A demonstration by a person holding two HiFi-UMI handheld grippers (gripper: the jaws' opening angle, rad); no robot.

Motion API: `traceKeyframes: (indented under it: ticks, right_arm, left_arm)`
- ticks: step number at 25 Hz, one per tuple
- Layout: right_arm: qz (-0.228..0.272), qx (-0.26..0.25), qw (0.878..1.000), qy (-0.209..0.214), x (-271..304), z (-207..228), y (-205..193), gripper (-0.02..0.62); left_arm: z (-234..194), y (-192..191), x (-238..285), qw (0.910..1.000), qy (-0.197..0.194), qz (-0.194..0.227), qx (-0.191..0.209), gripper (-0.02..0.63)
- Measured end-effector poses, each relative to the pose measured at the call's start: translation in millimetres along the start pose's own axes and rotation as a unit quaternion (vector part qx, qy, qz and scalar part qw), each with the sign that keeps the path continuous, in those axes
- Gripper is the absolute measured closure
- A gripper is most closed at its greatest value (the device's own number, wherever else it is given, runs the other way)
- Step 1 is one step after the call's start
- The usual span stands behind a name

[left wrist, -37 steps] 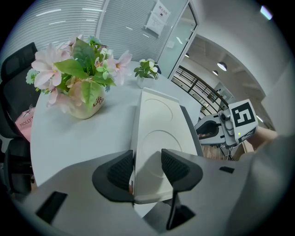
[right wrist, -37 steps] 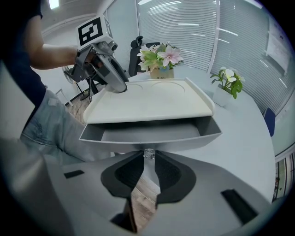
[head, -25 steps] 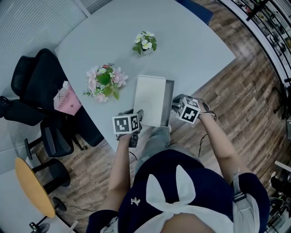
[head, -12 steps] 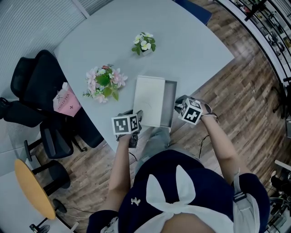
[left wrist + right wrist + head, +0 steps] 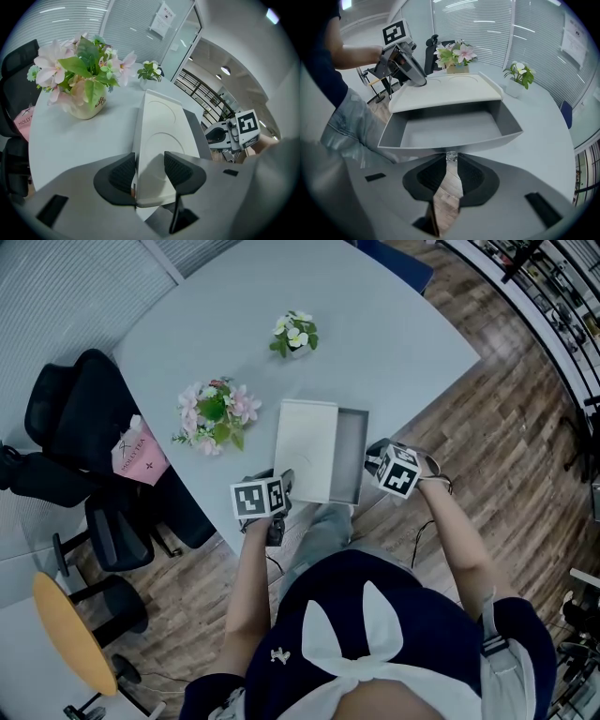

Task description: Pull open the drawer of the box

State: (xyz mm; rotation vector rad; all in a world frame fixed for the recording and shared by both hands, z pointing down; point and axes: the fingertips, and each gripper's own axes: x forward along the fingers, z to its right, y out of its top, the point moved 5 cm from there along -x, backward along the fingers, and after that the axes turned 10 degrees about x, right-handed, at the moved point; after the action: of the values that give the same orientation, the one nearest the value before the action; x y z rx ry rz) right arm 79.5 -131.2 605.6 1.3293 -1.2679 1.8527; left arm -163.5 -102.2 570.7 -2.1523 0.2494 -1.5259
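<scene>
Left tongs (image 5: 149,169) clamp the near end of the flat white box (image 5: 307,446) at the pale grey table's (image 5: 384,334) near edge. Right tongs (image 5: 449,172) pinch the small clear knob (image 5: 451,156) on the grey drawer (image 5: 450,129), partly out rightward. Pull straight and level, box pinned.

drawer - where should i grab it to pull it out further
Take the small knob at the middle of the drawer's front wall, coming straight at that wall. The wall is flat; only the knob sticks out. The right tongs pinch it.
</scene>
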Motion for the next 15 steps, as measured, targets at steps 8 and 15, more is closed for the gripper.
traceKeyframes:
  ticks: [8, 15]
  right_arm:
    - [0.000, 0.007, 1.000, -0.005, -3.4, 1.1, -9.2, 0.517]
    - [-0.007, 0.020, 1.000, -0.009, -7.3, 5.0, -23.6, 0.517]
  left_arm:
    - [-0.1, -0.6, -0.2, 1.0000, 0.002, 0.000, -0.001, 0.402]
    - [0.0, -0.1, -0.2, 1.0000, 0.005, 0.000, 0.001, 0.402]
